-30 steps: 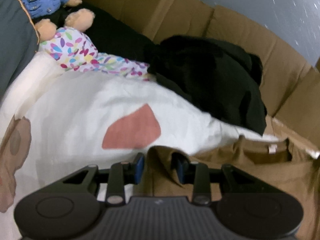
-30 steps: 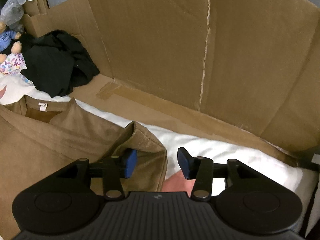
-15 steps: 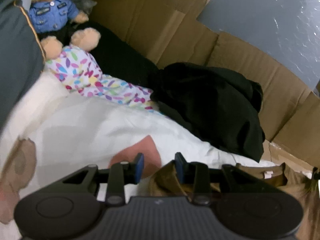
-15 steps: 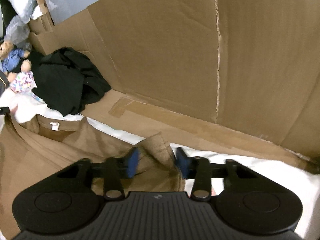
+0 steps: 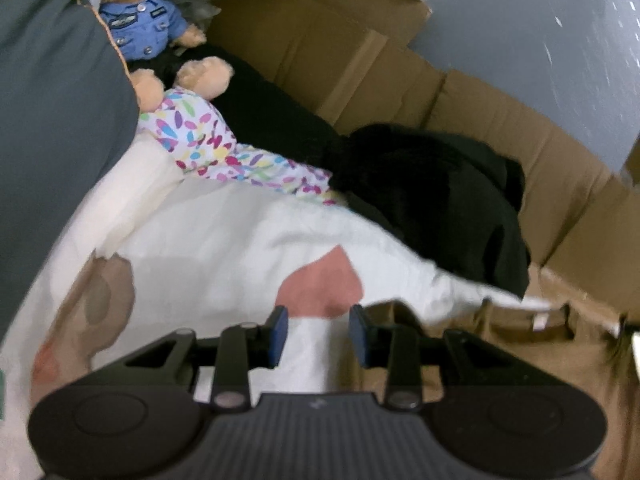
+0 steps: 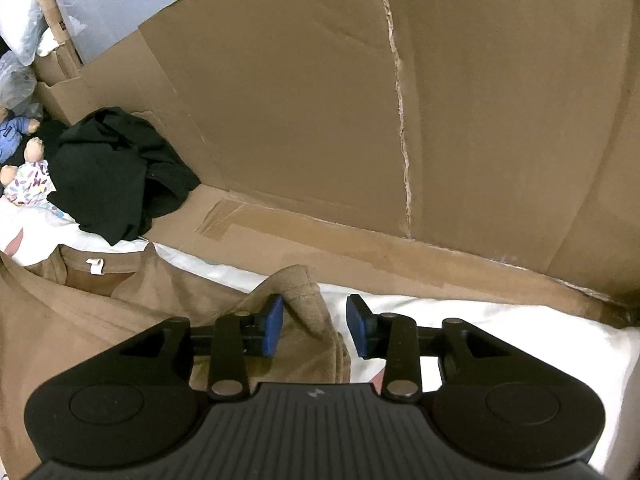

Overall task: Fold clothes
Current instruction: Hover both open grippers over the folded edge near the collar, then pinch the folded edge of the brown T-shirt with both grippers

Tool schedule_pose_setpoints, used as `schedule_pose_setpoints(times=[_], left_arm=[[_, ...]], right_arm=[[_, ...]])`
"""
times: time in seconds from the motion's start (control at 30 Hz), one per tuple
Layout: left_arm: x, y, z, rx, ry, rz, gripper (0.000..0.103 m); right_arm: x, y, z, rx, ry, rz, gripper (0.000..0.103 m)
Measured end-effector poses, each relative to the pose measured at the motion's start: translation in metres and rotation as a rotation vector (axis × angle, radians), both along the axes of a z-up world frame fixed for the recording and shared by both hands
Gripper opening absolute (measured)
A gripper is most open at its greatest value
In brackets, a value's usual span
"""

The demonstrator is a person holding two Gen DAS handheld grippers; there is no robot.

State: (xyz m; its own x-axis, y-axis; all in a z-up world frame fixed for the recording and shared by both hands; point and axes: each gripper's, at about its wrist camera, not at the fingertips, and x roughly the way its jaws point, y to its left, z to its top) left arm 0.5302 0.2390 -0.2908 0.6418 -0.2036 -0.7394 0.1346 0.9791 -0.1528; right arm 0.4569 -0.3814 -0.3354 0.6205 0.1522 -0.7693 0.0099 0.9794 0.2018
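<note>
Right wrist: gripper (image 6: 315, 326) opening, brown garment (image 6: 120, 320) fold between jaws, unpinched; may slump. Left gripper (image 5: 317, 335) released, empty.

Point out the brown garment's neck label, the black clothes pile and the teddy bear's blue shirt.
neck label (image 6: 95, 265), right wrist view, its white loop.
black clothes pile (image 5: 436, 196), left wrist view, its middle.
teddy bear's blue shirt (image 5: 140, 26), left wrist view, its chest.

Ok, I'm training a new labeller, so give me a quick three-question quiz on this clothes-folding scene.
1. What colour is the garment bearing the white neck label?
2. True or false: the black clothes lie beside the cardboard wall.
3. Under the left gripper's open jaws lies: A white sheet, B black clothes, C cardboard wall.
Key: 1 brown; 2 true; 3 A.
</note>
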Motion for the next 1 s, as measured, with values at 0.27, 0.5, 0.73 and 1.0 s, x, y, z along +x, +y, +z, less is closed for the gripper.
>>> schedule_pose_setpoints(times=[0.27, 0.5, 0.73, 1.0], left_arm=[[0.004, -0.022, -0.01, 0.085, 0.018, -0.127, 0.036], [0.021, -0.043, -0.023, 0.127, 0.033, -0.184, 0.047], [0.035, -0.053, -0.027, 0.1, 0.011, -0.207, 0.049], [0.042, -0.052, -0.033, 0.02, 0.017, -0.196, 0.007]], right_arm=[[0.001, 0.006, -0.004, -0.006, 0.01, 0.003, 0.04], [0.005, 0.007, -0.004, -0.013, 0.024, 0.015, 0.04], [0.006, 0.0, -0.009, 0.013, 0.007, 0.012, 0.043], [0.005, -0.012, -0.014, 0.095, -0.013, 0.01, 0.005]])
